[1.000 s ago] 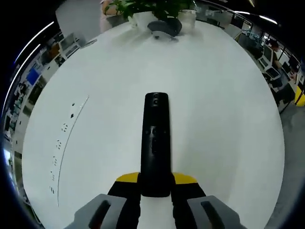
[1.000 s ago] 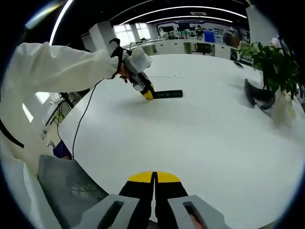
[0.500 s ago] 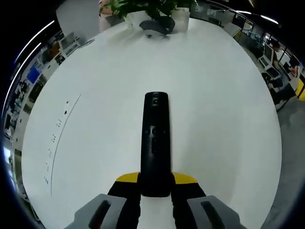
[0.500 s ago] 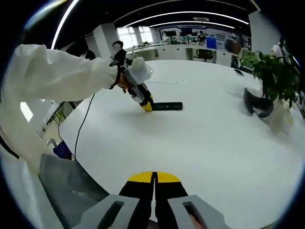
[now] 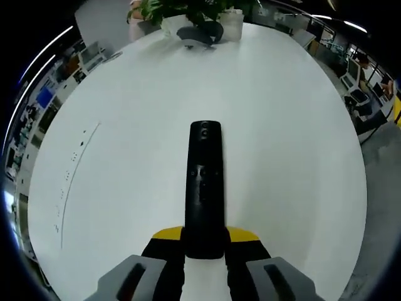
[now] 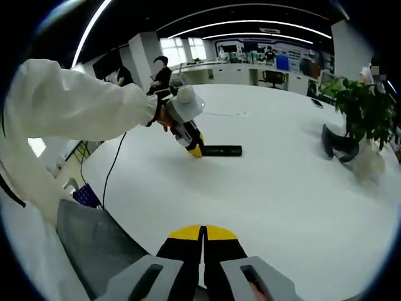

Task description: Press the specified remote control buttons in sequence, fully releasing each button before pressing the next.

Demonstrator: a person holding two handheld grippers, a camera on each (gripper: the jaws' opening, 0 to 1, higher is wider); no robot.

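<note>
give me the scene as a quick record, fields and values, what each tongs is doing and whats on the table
left tongs: shut on the near end of the black remote, which points away along the table
right tongs: shut, holding nothing, apart from the remote
remote: long, black, buttons facing up; seen lying flat in the right gripper view
surface: white table
other items: potted plant and a dark curved object at the far edge
person: white sleeve reaching to the left tongs
button press: none under way

The left claw (image 5: pixel 203 244), yellow-tipped and black, clamps the near end of a long black plastic remote control (image 5: pixel 205 182), which points out over the round white worktop (image 5: pixel 282 125). Green potted plants (image 5: pixel 188 9) stand at the far edge.
</note>
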